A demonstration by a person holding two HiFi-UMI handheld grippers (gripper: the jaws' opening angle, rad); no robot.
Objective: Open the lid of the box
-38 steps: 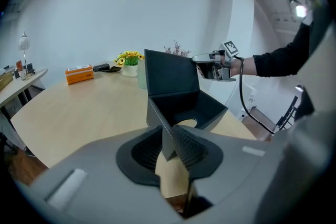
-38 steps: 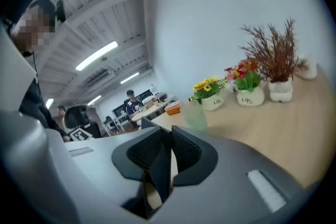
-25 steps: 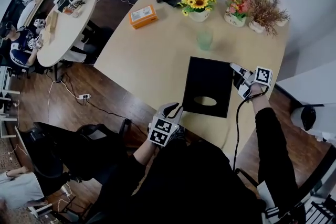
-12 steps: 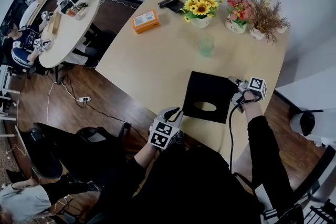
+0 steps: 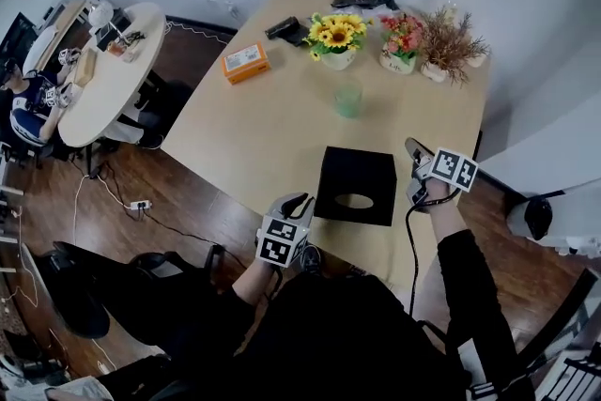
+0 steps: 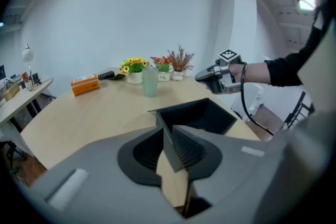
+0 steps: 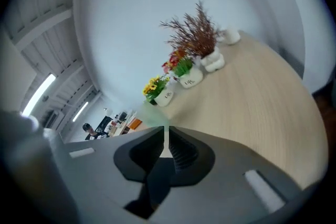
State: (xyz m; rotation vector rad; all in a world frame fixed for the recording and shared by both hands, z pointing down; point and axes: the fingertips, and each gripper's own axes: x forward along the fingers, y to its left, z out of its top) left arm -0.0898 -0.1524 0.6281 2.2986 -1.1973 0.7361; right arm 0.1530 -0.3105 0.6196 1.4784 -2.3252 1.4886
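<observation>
The right gripper (image 7: 162, 136) is shown with its jaws just drawn closer, all but together, and nothing is held between them. Flower pots (image 7: 190, 77) are seen on the table (image 7: 252, 113) beyond.

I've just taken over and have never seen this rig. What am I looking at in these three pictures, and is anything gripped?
There is no robot here. A person holds a two-jaw tool in each hand, and the marker cubes are part of the tools. The head view comes from a camera on the person's head, looking down at the table. The two gripper views come from cameras riding on each tool, looking along its jaws.

On the table are a black box, a green cup, three flower pots and an orange pack.

The left tool is closed on the box's near corner, as its own view shows. The right tool, beside the box, is closed and empty.
</observation>
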